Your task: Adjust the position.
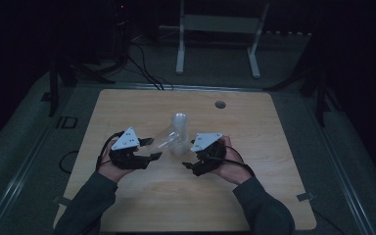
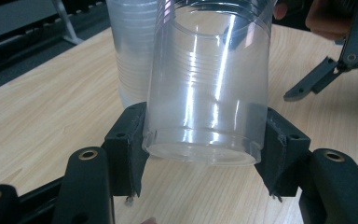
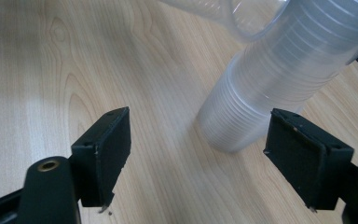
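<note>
Left gripper (image 2: 200, 154) clamps the base of a clear cup (image 2: 209, 84), tilted beside the stack (image 3: 270, 84) on the table (image 1: 127, 107); right gripper (image 3: 198, 158) open, empty, near the stack; likely next: steady stack, separate cup.

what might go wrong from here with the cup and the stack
1. The left tongs clamp the single clear cup only near its base, so the thin wall may buckle or slip out.
2. The stack of cups stands free on the table, with the right tongs open beside it; a nudge from the tilted cup could topple it.
</note>
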Available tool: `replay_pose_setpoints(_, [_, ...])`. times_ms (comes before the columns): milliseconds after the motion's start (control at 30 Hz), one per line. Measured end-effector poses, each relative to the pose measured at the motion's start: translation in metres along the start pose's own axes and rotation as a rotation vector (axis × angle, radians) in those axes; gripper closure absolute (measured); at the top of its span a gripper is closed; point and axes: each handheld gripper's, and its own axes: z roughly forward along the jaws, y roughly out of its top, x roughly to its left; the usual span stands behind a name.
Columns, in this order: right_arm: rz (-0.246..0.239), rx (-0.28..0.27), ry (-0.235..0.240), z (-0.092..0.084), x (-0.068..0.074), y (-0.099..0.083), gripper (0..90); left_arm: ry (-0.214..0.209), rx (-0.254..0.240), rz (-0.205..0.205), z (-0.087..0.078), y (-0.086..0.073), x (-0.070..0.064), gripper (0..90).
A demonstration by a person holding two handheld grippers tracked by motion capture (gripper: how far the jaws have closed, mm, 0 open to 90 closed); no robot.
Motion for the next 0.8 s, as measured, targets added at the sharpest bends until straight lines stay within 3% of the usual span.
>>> replay_pose_setpoints(367, [0.037, -0.036, -0.015, 0.0013, -0.0002, 0.0023, 22.0, 0.027, -0.068, -0.037, -0.0019, -0.0033, -0.0008, 41.2])
replay_pose_setpoints(800, [0.085, -0.085, -0.021, 0.0003, -0.0012, 0.0037, 22.0, 0.042, -0.106, -0.057, -0.0016, -0.0062, -0.0009, 41.2])
